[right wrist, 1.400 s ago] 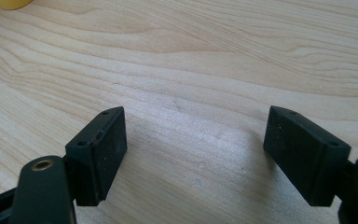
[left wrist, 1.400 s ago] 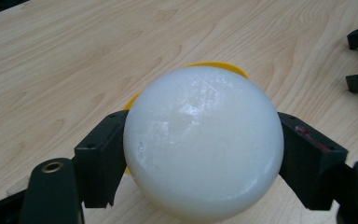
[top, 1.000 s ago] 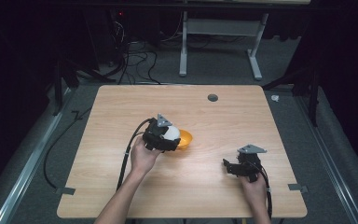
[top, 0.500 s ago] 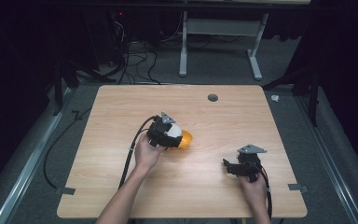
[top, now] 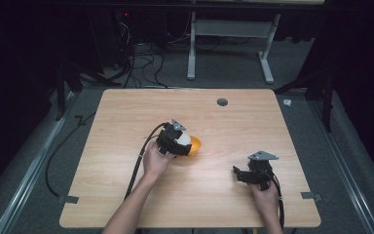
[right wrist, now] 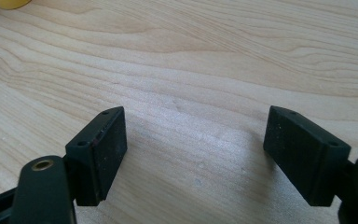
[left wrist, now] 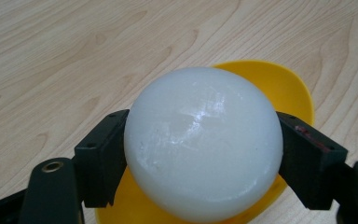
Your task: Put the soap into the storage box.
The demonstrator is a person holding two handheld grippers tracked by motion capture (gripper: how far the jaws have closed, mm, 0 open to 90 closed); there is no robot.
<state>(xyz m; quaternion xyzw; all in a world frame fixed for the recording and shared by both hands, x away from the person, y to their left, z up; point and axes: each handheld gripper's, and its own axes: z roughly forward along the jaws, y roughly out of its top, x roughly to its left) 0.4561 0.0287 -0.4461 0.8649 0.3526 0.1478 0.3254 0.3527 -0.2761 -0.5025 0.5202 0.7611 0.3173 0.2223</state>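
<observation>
A dark room surrounds your light wood-grain table [top: 126, 117], with grey carpet, tangled cables and a white metal table frame [top: 229, 44] on the floor beyond its far edge, and a small round dark grommet hole [top: 222, 102] near the far middle of the tabletop. Your left hand [top: 155, 162] holds the left gripper [top: 182, 144] near the middle of the table, its black cable [top: 139, 163] curving back toward the near edge. In the left gripper view its two black jaws press on either side of a smooth white translucent dome-shaped bowl [left wrist: 203, 144], held upside down so that its rounded underside faces the camera, so this gripper is clenched on the white bowl. Just behind and beneath it sits a yellow plastic bowl [left wrist: 279, 84] resting on the wood, its rim showing past the white one at the far right and again below it; you cannot tell whether the two bowls touch. Your right hand [top: 265, 192] holds the right gripper [top: 241, 174] well apart from them, near the front right of the table, with the grey three-cornered plate [top: 263, 156] on top. In the right gripper view its jaws stand wide apart over bare wood, grasping nothing, and a sliver of the yellow bowl shows at the top left corner.
</observation>
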